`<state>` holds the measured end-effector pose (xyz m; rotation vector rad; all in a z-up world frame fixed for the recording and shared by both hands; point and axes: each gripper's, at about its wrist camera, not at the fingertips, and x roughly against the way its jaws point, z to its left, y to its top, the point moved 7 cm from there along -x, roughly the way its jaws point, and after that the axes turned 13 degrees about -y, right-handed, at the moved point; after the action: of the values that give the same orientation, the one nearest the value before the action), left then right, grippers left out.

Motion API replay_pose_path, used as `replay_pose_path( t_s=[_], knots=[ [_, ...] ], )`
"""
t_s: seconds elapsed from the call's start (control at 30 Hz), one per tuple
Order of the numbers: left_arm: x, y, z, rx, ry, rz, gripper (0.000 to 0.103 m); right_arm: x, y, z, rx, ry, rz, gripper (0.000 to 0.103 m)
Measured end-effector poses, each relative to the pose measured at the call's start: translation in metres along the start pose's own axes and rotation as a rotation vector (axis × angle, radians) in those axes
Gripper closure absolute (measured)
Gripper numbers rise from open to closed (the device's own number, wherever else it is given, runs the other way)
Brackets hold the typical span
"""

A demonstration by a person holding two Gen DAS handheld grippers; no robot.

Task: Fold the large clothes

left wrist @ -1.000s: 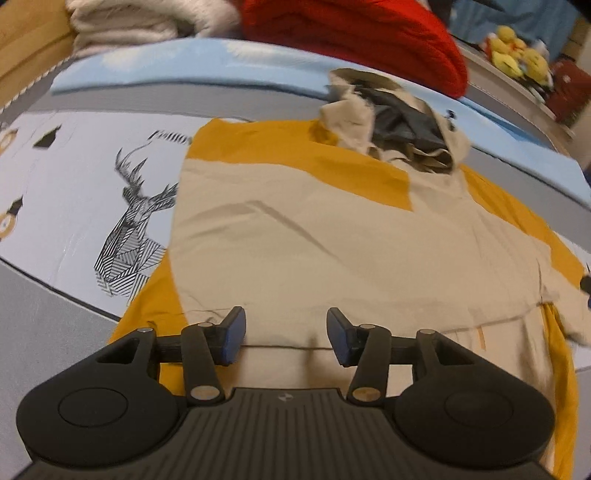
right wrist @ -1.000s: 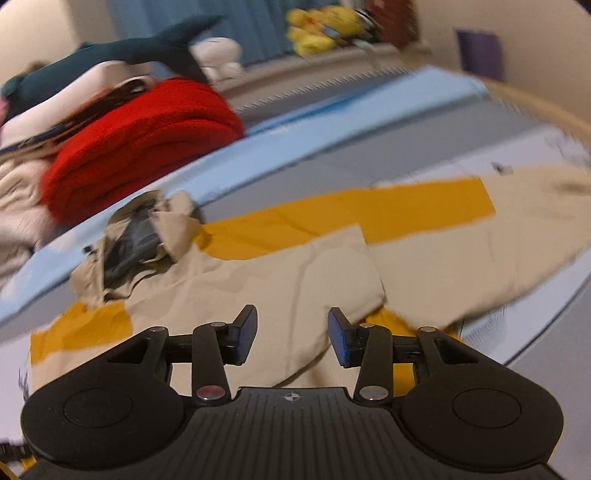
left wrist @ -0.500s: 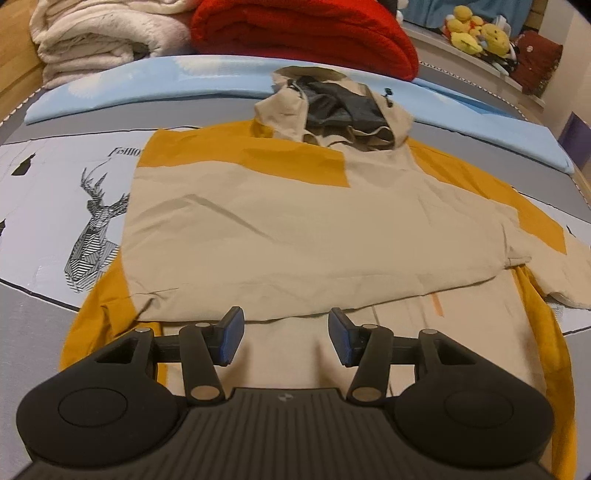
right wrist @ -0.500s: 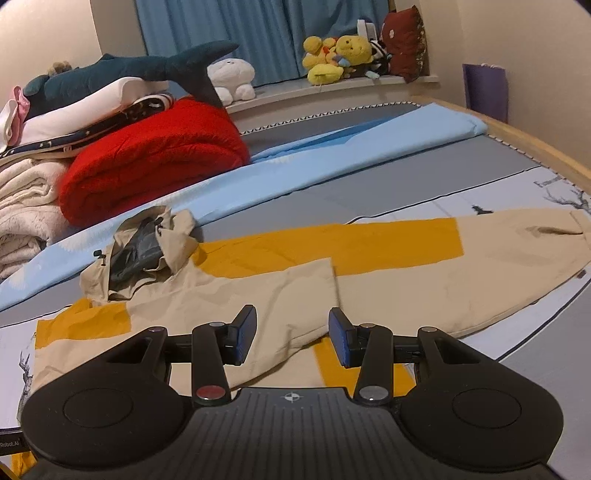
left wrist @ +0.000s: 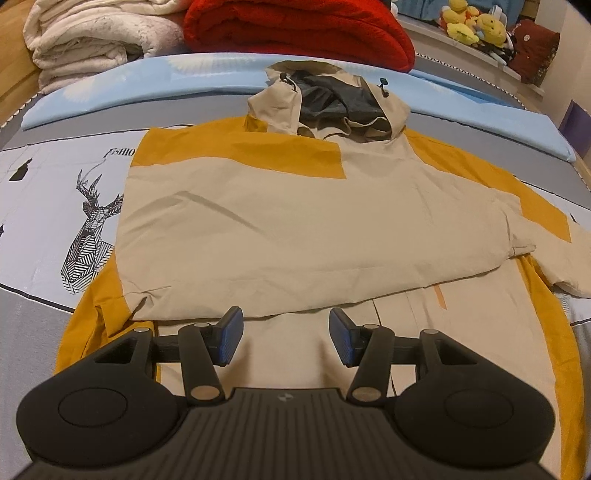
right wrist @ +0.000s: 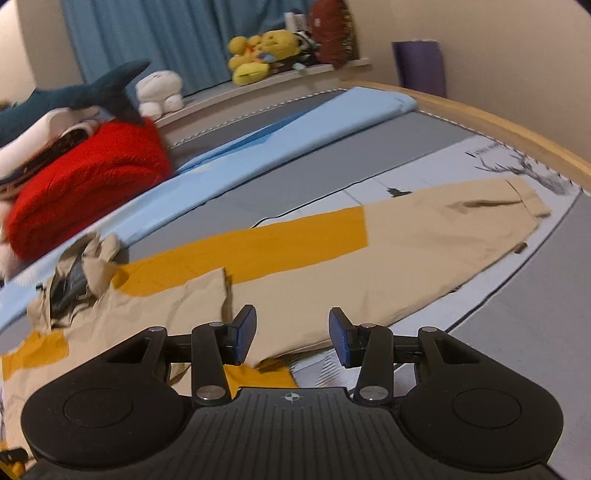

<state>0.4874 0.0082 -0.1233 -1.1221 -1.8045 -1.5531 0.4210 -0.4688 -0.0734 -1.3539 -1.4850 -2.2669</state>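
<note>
A large beige and mustard hooded jacket lies flat on the bed, hood at the far end. One sleeve is folded across its chest. My left gripper hovers over the jacket's lower part, open, with nothing between its blue pads. In the right wrist view the other sleeve stretches out to the right, its cuff near the bed's edge. My right gripper is open and empty above the base of that sleeve.
A red blanket and white folded blankets are stacked beyond the hood. Plush toys and a shark plush sit on a ledge. A wooden bed frame runs along the right.
The left gripper has shifted so the jacket now sits centred in its view. The right gripper has swung rightward along the outstretched sleeve, bringing the cuff into view. Both stayed open.
</note>
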Motion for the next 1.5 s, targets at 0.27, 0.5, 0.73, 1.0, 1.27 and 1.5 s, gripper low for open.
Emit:
replay_pose_path(
  t_s=[0.27, 0.5, 0.73, 1.0, 1.27, 1.5],
  knots=[
    [0.005, 0.004, 0.009, 0.029, -0.015, -0.007, 0.046, -0.004, 0.049, -0.074, -0.091, -0.071, -0.103, 0.085],
    [0.007, 0.01, 0.02, 0.063, -0.012, -0.012, 0.046, -0.017, 0.058, -0.139, -0.295, -0.114, -0.109, 0.086],
    [0.001, 0.011, 0.018, 0.069, -0.021, -0.005, 0.045, -0.054, 0.044, -0.163, -0.404, -0.121, -0.067, 0.07],
    [-0.007, 0.012, 0.022, 0.069, 0.002, 0.001, 0.043, -0.133, 0.041, -0.195, -0.46, -0.13, 0.036, 0.064],
    [-0.015, 0.012, 0.024, 0.041, 0.02, 0.014, 0.042, -0.188, 0.036, -0.221, -0.523, -0.152, 0.07, 0.061],
    [-0.013, 0.014, 0.032, 0.04, 0.031, 0.009, 0.042, -0.205, 0.055, -0.241, -0.558, -0.205, -0.001, 0.064]
  ],
)
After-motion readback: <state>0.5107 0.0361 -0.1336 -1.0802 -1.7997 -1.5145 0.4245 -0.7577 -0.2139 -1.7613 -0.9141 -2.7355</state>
